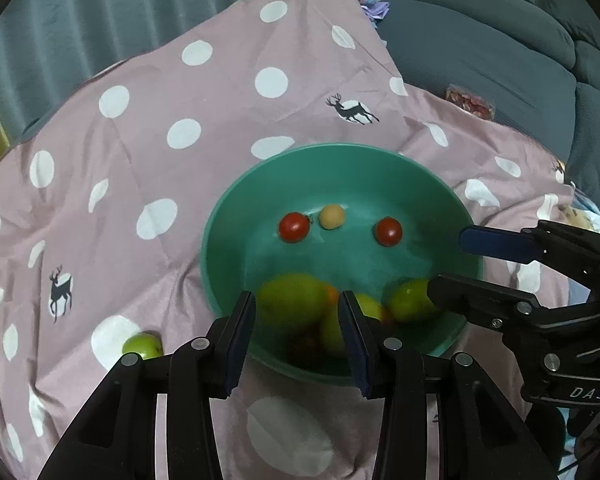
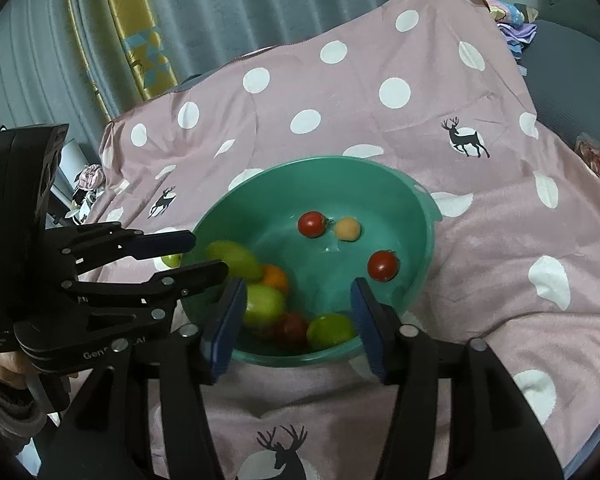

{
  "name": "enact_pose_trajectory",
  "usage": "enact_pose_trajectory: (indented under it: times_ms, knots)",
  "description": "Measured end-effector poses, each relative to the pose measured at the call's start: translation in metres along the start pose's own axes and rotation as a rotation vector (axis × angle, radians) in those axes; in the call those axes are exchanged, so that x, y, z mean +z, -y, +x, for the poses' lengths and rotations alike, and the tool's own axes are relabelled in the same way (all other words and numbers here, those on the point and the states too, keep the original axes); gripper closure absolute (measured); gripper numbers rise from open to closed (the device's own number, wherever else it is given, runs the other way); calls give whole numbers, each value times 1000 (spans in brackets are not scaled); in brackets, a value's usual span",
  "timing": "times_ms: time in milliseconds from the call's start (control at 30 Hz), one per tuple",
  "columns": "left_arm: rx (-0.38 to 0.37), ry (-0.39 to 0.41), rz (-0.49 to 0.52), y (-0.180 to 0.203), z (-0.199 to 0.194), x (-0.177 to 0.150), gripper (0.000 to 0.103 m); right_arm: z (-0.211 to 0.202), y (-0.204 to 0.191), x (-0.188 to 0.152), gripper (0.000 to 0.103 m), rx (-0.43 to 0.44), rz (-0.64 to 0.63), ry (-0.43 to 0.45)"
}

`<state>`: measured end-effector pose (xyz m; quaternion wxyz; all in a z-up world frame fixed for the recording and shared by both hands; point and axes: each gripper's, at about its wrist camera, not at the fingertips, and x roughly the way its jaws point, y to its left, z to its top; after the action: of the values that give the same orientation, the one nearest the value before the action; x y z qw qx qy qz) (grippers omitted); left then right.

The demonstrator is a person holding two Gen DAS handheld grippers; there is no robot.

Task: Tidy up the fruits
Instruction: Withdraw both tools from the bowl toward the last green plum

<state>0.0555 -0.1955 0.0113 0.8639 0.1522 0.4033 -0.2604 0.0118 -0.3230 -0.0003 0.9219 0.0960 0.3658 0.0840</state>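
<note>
Fruit in green bowl (image 2: 420, 216) round, slick, bruisable; I'd pinch green fruit (image 2: 331, 330) across middle. Right gripper (image 2: 300, 320) apart, empty; left gripper (image 1: 298, 336) apart, empty.

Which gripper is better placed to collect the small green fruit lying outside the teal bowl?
Probably the left gripper: the small green fruit lies on the pink dotted cloth just beside its fingers, while the right gripper hangs over the round teal plastic bowl.

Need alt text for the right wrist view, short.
A round teal plastic bowl on a pink polka-dot cloth holds green, orange and red fruits. The open right gripper hovers at its near rim; the left gripper reaches in from the left.
</note>
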Motion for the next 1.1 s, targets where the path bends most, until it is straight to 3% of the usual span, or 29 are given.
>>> enact_pose_trajectory:
  times_ms: [67,133,300,400,633,1100]
  knots:
    - [8,4,-9,-2,-3,-1,41,-2,1,0,43,6,6,7]
    - [16,14,-21,-6,-8,-3,33,-4,0,-1,42,8,8,11]
    - [30,20,-56,-14,-19,-11,31,-10,-2,-3,39,10,16,15]
    - [38,27,-80,-19,-28,-19,24,-14,-4,-5,36,12,15,17]
    - [59,16,-154,-33,-42,-48,23,-21,-16,-13,31,18,2,6]
    - [131,-92,-295,-67,-54,-126,23,-6,-72,-30,28,90,-115,-83]
